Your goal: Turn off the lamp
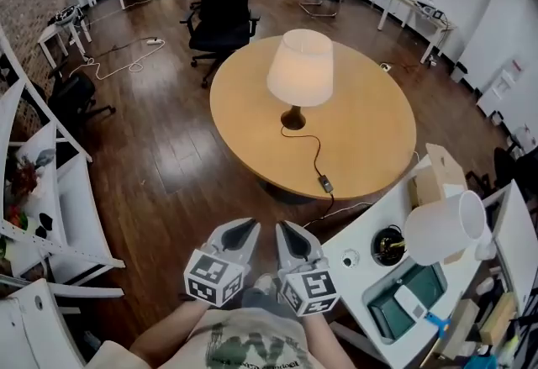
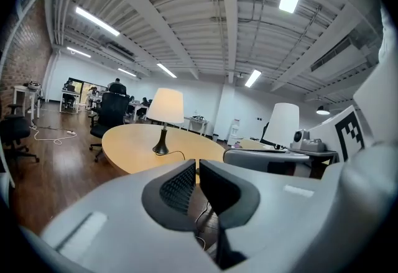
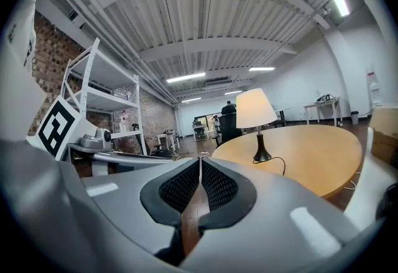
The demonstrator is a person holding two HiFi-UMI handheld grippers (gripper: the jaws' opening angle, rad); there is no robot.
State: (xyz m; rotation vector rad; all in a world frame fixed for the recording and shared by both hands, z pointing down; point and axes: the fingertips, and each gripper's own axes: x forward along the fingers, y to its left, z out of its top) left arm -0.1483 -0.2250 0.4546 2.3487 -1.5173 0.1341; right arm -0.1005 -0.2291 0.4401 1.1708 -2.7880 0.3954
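left hand-held gripper point(image 1: 243, 230), right hand-held gripper point(image 1: 289, 233) both closed, empty. lit lamp point(image 1: 300, 69) well ahead on counter point(image 1: 374, 128). risk: closed tips shove cord switch point(image 1: 324, 183) sideways, cord drags, lamp tips.

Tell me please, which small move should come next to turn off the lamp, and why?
Probably bring the right gripper forward toward the small switch on the cord, which lies near the table's near edge. The lamp looks lit. The right gripper and the left gripper are both shut and empty, and they are over the floor, short of the table.
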